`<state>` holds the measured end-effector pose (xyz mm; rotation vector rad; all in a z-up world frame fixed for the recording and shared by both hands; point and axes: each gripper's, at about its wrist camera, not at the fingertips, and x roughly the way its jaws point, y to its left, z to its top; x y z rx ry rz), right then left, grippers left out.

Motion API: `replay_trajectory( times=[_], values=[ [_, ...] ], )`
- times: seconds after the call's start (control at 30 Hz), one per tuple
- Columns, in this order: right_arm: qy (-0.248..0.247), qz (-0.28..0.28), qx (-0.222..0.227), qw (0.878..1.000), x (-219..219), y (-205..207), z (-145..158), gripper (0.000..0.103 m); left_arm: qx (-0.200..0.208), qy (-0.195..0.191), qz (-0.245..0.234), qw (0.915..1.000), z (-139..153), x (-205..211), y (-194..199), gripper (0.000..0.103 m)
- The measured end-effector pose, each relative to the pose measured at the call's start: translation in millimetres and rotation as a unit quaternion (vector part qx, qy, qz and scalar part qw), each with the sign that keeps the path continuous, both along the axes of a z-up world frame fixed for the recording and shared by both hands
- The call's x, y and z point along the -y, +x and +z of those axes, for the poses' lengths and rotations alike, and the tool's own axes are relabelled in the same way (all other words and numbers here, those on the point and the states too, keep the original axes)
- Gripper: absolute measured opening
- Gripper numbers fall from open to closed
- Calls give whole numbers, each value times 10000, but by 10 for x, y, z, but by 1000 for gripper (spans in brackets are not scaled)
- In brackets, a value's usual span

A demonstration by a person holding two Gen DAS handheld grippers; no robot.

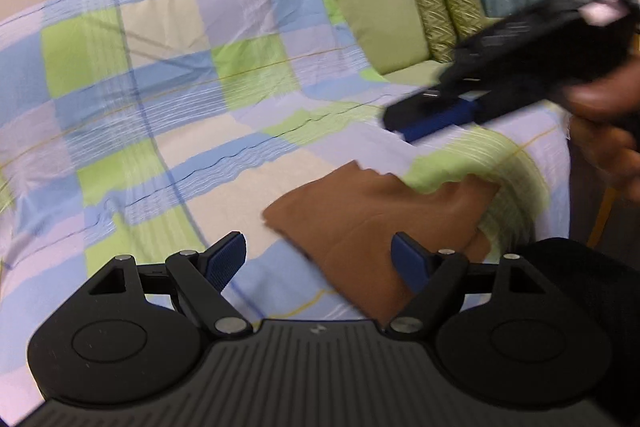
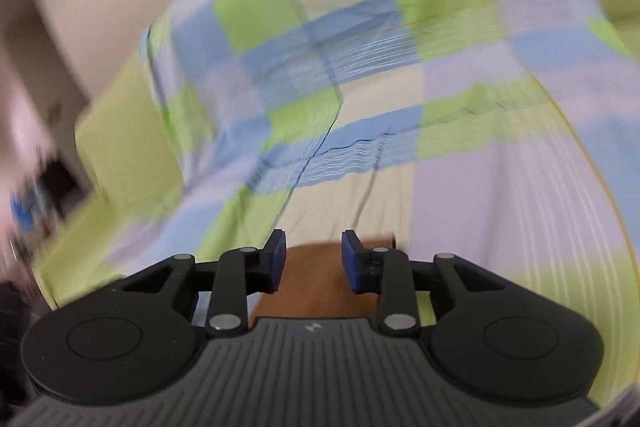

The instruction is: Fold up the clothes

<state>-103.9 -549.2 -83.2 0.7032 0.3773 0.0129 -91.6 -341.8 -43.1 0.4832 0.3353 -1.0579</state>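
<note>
With the left gripper (image 1: 318, 259) spread wide and empty over the brown cloth (image 1: 372, 223) on the checked bedspread (image 1: 180, 87), and the right gripper (image 2: 313, 259) part-open, gripping nothing, pinch opposite corners squarely before folding.

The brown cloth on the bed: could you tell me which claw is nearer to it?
Left. The left claw hangs open right at the brown cloth, one finger over it; the right claw is above and beyond it.
</note>
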Motion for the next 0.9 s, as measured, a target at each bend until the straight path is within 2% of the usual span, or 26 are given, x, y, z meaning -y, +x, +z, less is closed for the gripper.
replay_trajectory(
  times=[0.13,0.23,0.33,0.37,0.47,0.53,0.63,0.67,0.7,0.77,0.9],
  values=[
    [438,-242,-234,9985,-205,-253,-311,27,111,178,-19,9998,-77,43,-47,81],
    [708,-421,-434,9957,-341,-384,-562,25,22,186,-42,9998,-100,39,-44,82],
    [1150,-749,-102,9905,-311,-520,-569,29,-32,-37,48,10000,29,-18,-18,82],
    [1292,-855,6,9879,-311,-579,-558,34,-25,-43,57,10000,46,-12,3,82],
    [1898,-1179,279,9743,-328,-774,-576,49,-73,88,29,9999,13,42,108,82],
    [2457,-1250,231,9610,-395,-846,-715,50,-148,128,11,9998,-18,60,171,82],
    [2905,-1239,164,9487,-483,-804,-891,52,-271,116,2,9996,-42,48,251,83],
    [3079,-1233,187,9432,-511,-766,-955,53,-281,111,6,9995,-47,40,262,83],
    [3250,-1223,244,9374,-536,-720,-1014,59,-300,98,12,9995,-57,27,271,84],
    [3461,-1260,310,9292,-563,-648,-1105,66,-349,59,32,9994,-80,1,282,84],
    [3766,-1361,408,9154,-558,-546,-1242,66,-417,-24,47,9991,-106,-46,279,84]
  ],
)
